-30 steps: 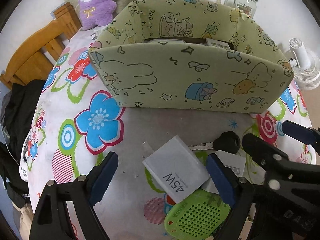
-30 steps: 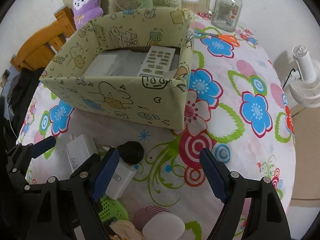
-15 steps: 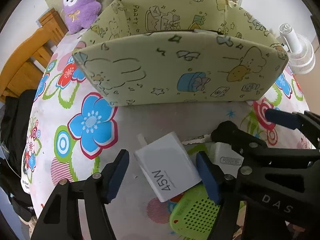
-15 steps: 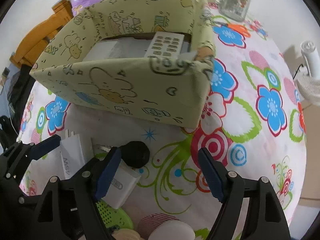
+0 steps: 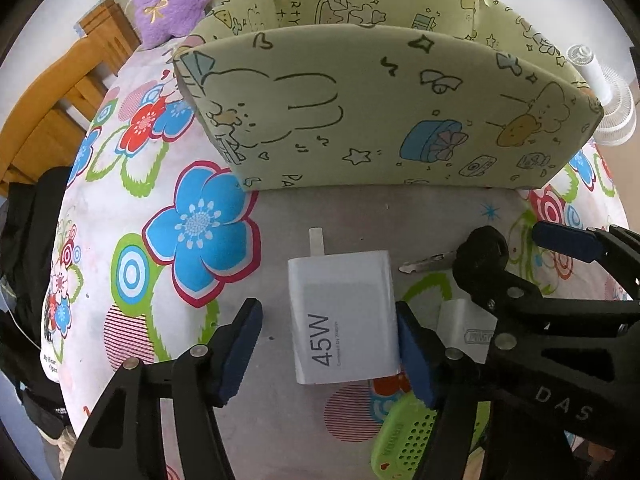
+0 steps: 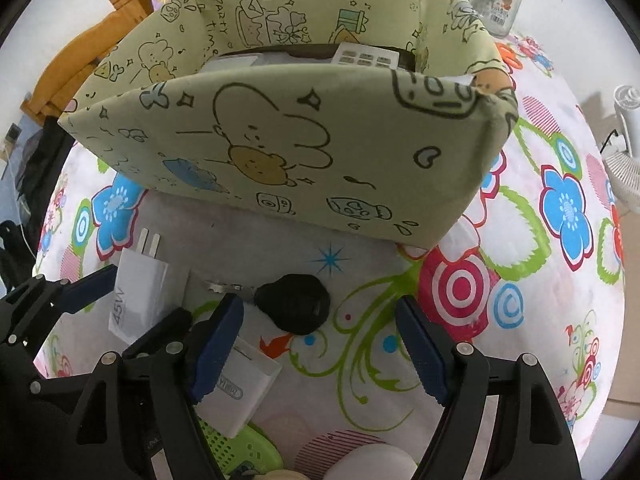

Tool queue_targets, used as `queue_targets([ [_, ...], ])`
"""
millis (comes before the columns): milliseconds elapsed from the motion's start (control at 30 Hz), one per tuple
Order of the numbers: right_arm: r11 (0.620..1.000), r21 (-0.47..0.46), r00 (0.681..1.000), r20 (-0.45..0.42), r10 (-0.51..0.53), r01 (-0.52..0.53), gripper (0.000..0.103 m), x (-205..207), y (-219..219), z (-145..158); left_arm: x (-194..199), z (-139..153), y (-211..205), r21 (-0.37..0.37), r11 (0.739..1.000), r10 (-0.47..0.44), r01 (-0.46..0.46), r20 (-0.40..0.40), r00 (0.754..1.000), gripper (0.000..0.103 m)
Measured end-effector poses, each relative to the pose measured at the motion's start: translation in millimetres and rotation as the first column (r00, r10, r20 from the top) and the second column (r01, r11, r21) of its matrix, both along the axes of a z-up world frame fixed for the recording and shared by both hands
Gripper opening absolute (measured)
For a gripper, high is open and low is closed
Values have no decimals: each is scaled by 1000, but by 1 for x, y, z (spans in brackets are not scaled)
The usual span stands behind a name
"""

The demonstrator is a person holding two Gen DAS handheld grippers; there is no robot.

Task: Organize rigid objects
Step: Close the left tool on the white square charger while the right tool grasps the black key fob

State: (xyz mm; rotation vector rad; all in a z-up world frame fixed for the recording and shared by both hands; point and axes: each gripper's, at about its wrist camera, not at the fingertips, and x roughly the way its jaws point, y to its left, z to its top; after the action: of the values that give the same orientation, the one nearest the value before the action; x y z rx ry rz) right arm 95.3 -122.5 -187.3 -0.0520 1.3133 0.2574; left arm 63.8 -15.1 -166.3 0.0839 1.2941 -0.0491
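The fabric box [image 5: 384, 108] walls off the far side. Bare bench [image 6: 520, 320] lies open right of the black key [image 6: 296, 308]; chargers crowd the left.

both wrist views look steeply down, close, sharing the charger [image 5: 343, 316] (and box [image 6: 320, 152]).

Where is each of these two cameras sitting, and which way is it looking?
Left wrist view: rides the left tongs, looking steeply down at the 45W charger between its closing blue pads; the right tongs intrude.
Right wrist view: rides the right tongs, above the black key; the left tongs show.
Shared: charger, key, fabric box.
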Motion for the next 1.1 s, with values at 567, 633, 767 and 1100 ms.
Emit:
queue_targets([
  [567, 995, -92, 998, 39, 47, -43, 67, -7, 30, -8, -2, -1, 3, -14, 1000, -20, 19, -1, 1000, 74],
  [633, 995, -93, 997, 50, 52, -48, 62, -8, 37, -8, -1, -2, 3, -15, 1000, -21, 21, -1, 1000, 76],
  [767, 993, -87, 994, 65, 83, -77, 50, -6, 50, -5, 1, -2, 4, -16, 999, -31, 31, 0, 1000, 76],
  [1100, 996, -55, 995, 59, 78, -75, 40, -5, 58, -2, 3, 2, 1, -51, 997, -66, 66, 6, 998, 50],
])
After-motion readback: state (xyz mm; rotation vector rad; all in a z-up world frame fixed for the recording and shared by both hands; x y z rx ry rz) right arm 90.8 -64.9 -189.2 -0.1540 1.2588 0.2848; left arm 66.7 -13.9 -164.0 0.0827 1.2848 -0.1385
